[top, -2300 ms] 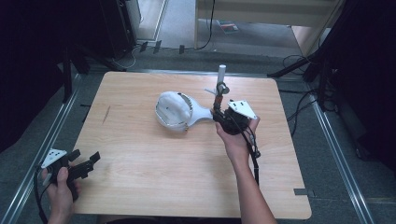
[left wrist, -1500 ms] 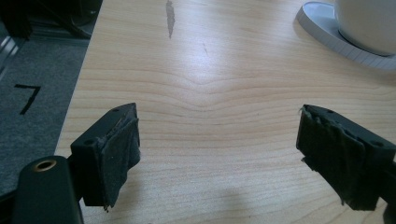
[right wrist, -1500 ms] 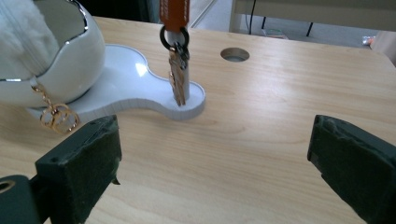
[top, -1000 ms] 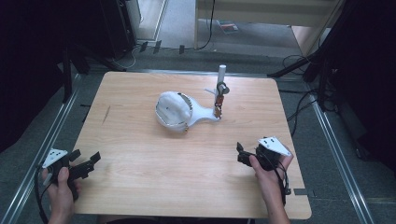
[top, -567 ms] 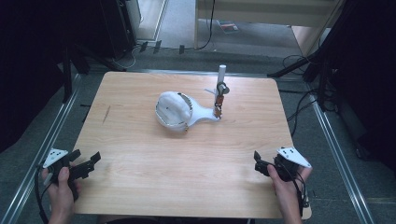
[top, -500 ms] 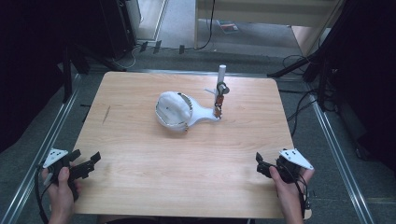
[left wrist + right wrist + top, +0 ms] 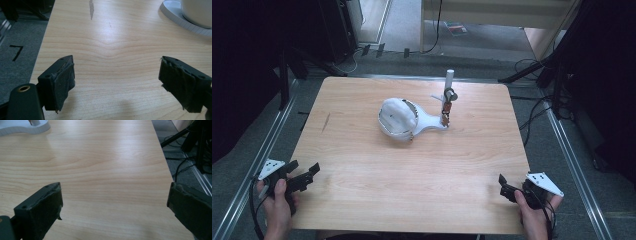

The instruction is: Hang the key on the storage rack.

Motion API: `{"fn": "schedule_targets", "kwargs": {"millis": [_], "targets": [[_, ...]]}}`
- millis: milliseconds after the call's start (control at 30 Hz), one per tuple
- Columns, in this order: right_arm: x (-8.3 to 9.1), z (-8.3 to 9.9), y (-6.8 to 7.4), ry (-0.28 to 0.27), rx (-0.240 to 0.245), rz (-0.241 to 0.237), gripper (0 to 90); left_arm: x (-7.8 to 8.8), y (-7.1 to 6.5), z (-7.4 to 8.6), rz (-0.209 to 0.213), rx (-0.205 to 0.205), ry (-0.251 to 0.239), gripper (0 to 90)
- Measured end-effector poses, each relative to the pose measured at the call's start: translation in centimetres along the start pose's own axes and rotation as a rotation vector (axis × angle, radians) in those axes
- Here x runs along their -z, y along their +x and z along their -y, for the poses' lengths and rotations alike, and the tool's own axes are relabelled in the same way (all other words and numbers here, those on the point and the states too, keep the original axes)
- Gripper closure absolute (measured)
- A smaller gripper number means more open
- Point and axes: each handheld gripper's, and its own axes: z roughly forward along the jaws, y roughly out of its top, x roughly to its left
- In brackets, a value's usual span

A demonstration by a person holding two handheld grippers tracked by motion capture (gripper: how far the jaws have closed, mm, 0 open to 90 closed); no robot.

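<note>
A white desk-fan-like device (image 7: pixel 399 118) lies in the middle of the wooden table (image 7: pixel 362 165), its flat base reaching right to a small upright post (image 7: pixel 447 97) with a brown and black part on it. My left gripper (image 7: pixel 308 175) rests at the table's near left corner, open with nothing between its jaws; in the left gripper view the device's white rim (image 7: pixel 180 18) shows far off. My right gripper (image 7: pixel 503 186) sits at the near right corner, also open and empty. In the right gripper view the device's white base (image 7: pixel 23 127) shows at the top left.
A dark streak (image 7: pixel 326 122) marks the wood toward the left. Metal rails (image 7: pixel 267 140) run along both sides of the table. Cables (image 7: pixel 532 117) and dark stands lie on the floor to the right and behind.
My right gripper left the post of the white device, drew back toward the near right corner and stands there open. The left gripper has stayed put.
</note>
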Motion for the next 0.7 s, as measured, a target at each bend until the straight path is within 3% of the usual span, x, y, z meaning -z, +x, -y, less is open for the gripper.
{"fn": "schedule_targets", "kwargs": {"millis": [500, 700], "targets": [[1.9, 1.7, -2.2, -0.018, -0.049, 0.019, 0.6, 0.0, -0.1, 0.0, -0.004, -0.007, -0.002, 14.3], [2.3, 2.0, -2.2, -0.029, -0.052, 0.017, 0.8, 0.0, -0.1, 0.0, -0.003, -0.008, -0.001, 14.3]]}}
